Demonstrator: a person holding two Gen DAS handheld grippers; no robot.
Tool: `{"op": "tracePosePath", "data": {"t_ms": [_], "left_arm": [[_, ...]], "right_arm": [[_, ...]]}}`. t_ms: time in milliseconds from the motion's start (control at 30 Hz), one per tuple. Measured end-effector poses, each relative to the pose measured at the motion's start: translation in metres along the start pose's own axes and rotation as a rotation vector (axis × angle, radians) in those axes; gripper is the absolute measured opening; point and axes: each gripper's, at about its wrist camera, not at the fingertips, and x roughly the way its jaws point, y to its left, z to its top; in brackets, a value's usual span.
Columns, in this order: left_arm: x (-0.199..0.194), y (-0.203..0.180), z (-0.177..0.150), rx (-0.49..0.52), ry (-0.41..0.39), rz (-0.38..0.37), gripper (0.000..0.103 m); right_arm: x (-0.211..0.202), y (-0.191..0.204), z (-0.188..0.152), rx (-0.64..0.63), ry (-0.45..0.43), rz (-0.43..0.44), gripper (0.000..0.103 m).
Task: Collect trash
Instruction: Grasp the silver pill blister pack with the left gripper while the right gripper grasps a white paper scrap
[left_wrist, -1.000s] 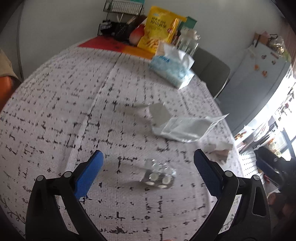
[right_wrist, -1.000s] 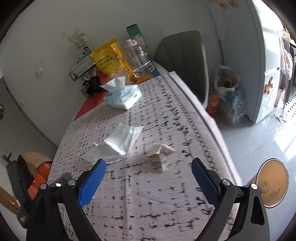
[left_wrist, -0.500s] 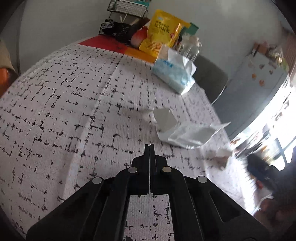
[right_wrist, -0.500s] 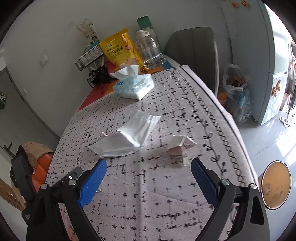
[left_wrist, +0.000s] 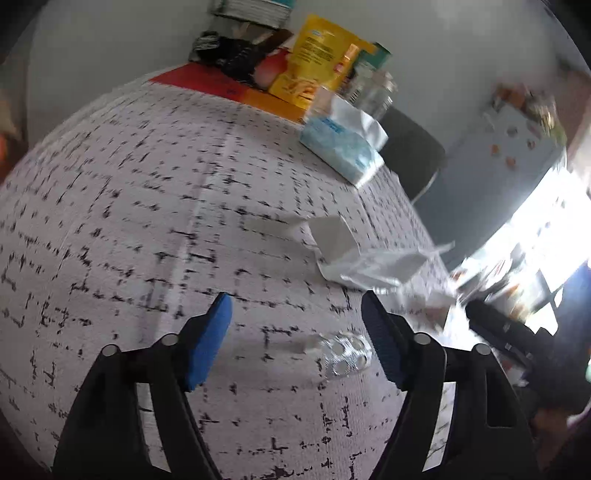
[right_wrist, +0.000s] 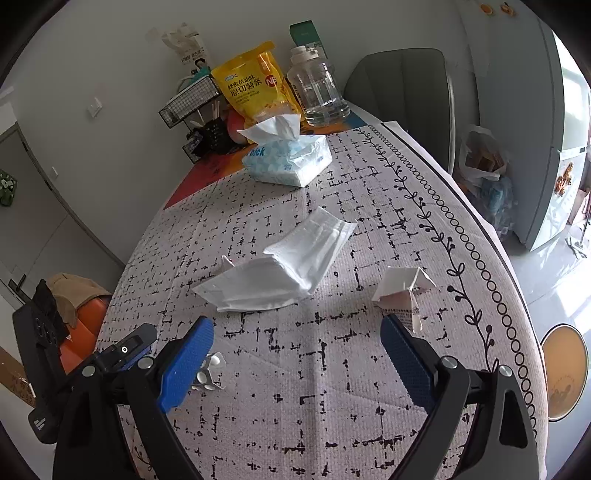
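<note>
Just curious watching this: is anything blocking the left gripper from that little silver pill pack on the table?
Nothing visible. The pill pack lies on bare tablecloth between the open left gripper fingers, close to its right finger.

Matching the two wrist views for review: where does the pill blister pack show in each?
Left wrist: blister pack lower centre, between the open fingers, nearer the right one.
Right wrist: blister pack lower left, partly hidden behind the left finger.
Shared landmark: tissue pack.
</note>
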Motion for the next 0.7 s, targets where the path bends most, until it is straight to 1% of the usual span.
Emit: {"op": "tracePosePath", "data": {"t_ms": [100,233,300,367,433,467,533,567,633,700], "left_arm": [[0.009,-0.017,-0.008,0.041,0.032,0.019,0.073],[0.02,-0.042,-0.016,0.14,0.057,0.099,0.075],[0.027,-0.052,-0.021,0.183,0.075,0.127,0.075],[0.031,-0.059,-0.025,0.206,0.078,0.149,0.074],[0.036,-0.059,-0.028,0.201,0.095,0.151,0.053],[0.036,-0.059,-0.027,0.198,0.087,0.165,0.042],[0.034,-0.055,-0.025,0.178,0.079,0.152,0.041],[0.031,-0.052,-0.024,0.165,0.064,0.142,0.041],[0.022,-0.046,-0.021,0.143,0.022,0.158,0.041],[0.012,-0.034,-0.014,0.094,-0.015,0.135,0.041]], "right_arm": [[-0.002,-0.008,-0.002,0.014,-0.002,-0.004,0.09],[-0.01,-0.024,-0.004,0.037,-0.013,-0.005,0.09],[-0.013,-0.031,-0.006,0.051,-0.017,-0.008,0.09],[-0.016,-0.037,-0.007,0.054,-0.022,-0.021,0.09],[-0.018,-0.041,-0.008,0.056,-0.024,-0.026,0.09],[-0.018,-0.042,-0.008,0.06,-0.023,-0.023,0.09],[-0.02,-0.043,-0.006,0.057,-0.028,-0.024,0.09],[-0.021,-0.042,-0.005,0.054,-0.031,-0.022,0.09],[-0.021,-0.039,-0.003,0.049,-0.036,-0.019,0.09],[-0.019,-0.034,0.0,0.045,-0.035,-0.009,0.09]]}}
